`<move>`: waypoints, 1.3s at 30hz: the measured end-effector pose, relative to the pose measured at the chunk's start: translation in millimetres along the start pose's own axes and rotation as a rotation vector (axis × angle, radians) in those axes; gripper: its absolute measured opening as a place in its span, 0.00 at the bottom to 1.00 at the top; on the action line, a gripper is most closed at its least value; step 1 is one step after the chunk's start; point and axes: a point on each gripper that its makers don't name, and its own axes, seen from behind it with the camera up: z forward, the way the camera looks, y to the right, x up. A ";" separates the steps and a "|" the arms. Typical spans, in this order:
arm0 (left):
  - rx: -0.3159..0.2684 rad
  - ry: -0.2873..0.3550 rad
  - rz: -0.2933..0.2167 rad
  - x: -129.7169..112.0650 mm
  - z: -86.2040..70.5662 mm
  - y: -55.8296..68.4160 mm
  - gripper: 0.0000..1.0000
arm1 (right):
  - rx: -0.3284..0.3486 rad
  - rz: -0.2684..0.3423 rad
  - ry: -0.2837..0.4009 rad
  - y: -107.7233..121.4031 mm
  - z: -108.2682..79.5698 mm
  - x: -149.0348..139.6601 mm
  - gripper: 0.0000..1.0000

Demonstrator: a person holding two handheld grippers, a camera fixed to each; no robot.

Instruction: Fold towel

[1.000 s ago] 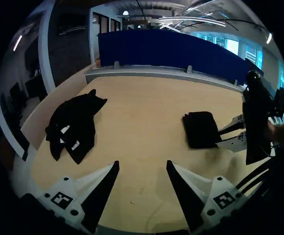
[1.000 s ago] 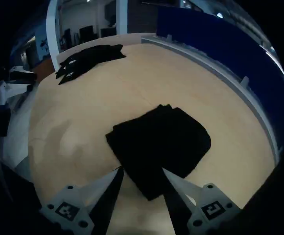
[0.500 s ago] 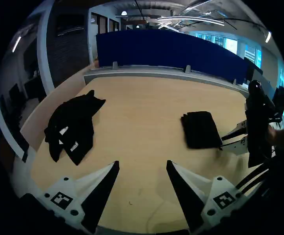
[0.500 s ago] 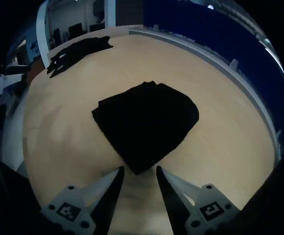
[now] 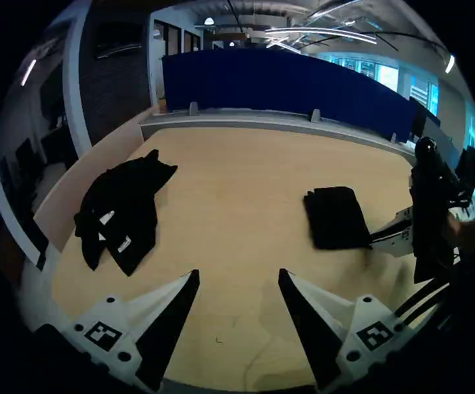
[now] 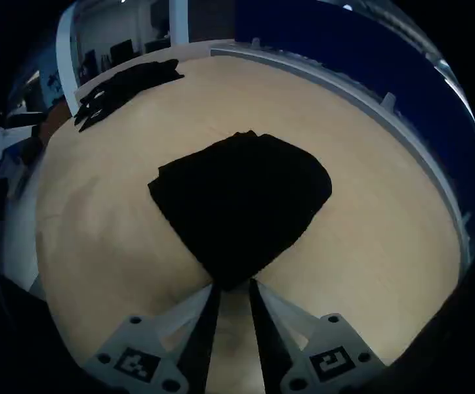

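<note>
At the tips of my right tool (image 6: 233, 292), the near corner of the towel (image 6: 244, 197) lies at 12 o'clock. That tool is narrow, with a slim gap between its fingers (image 6: 203, 322), and I cannot tell whether they pinch the cloth or only flank it. My left tool (image 5: 237, 274) hangs wide and empty above the bare surface (image 5: 237, 177). From the left gripper view the towel sits at 2 o'clock, a compact black rectangle lying flat, with the right tool at its near edge. I judge it light, soft and limp, several layers thick, so a corner grip must catch every layer or the top one will peel off and spoil the fold. The smooth wood looks slick, so the cloth may slide rather than lift. I'd take it at two adjacent corners, low against the surface. Farther off at 10 o'clock lies a heap of black cloth (image 5: 123, 213), well apart from the towel, and beyond it a blue partition (image 5: 283, 82).
</note>
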 end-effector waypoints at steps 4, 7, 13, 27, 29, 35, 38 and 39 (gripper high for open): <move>-0.003 0.000 0.001 0.7 0.4 0.3 0.89 | -0.005 0.003 -0.001 0.9 0.3 0.6 0.15; -0.005 0.001 0.002 1.3 0.3 0.6 0.89 | -0.009 0.002 0.004 1.5 0.4 1.8 0.07; -0.010 0.001 0.005 0.9 -0.8 1.0 0.89 | -0.014 -0.007 0.022 2.0 -3.1 8.3 0.03; -0.043 0.035 0.020 16.3 -4.0 2.3 0.89 | -0.076 -0.071 0.136 11.7 -45.5 72.1 0.03; -0.051 0.043 0.023 20.5 -4.7 2.6 0.89 | -0.088 -0.080 0.160 13.3 -56.2 86.0 0.03; -0.076 0.065 0.034 31.6 -7.2 5.1 0.89 | -0.125 -0.093 0.224 19.8 -90.8 123.7 0.03; -0.087 0.072 0.036 36.1 -8.0 5.9 0.89 | -0.138 -0.094 0.248 21.2 -106.5 137.5 0.03; -0.091 0.074 0.034 37.0 -8.1 6.0 0.89 | -0.143 -0.094 0.254 21.7 -110.9 140.5 0.03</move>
